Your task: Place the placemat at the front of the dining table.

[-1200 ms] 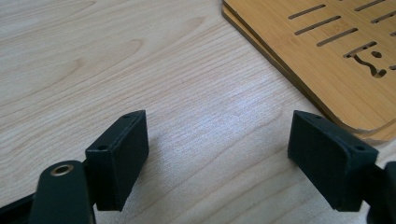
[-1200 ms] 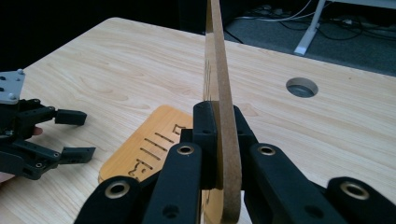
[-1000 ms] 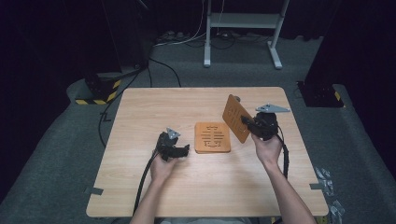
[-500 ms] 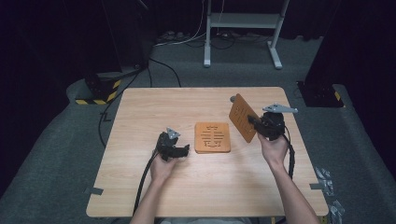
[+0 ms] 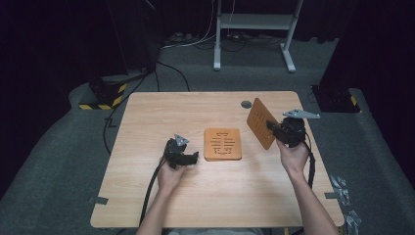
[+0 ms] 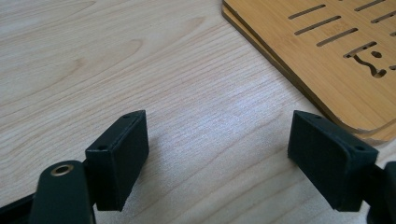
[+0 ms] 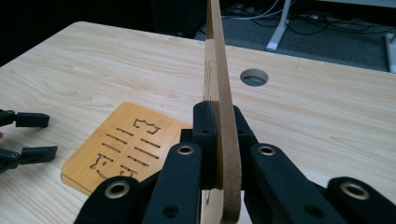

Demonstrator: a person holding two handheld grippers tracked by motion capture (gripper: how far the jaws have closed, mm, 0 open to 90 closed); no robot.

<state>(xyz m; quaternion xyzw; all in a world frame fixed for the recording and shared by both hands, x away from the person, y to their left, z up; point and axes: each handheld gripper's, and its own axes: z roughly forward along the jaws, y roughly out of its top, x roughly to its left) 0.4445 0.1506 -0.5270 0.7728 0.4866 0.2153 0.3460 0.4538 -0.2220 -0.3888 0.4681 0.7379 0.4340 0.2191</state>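
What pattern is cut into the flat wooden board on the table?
The flat wooden board has short parallel slots and two bracket-like cutouts, clearest in the right gripper view.

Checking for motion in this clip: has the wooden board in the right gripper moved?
Yes. The held board has shifted right, away from the flat board lying mid-table, clamped in the right gripper.

Light wooden desk [image 5: 147,205] with a round cable hole [image 5: 246,104] near its far edge, standing on grey carpet [image 5: 58,166]. Beyond the desk, a white metal stand [image 5: 254,34] and loose cables [image 5: 195,41]; left of the desk, a yellow-black striped base [image 5: 100,100]. Dark surroundings.
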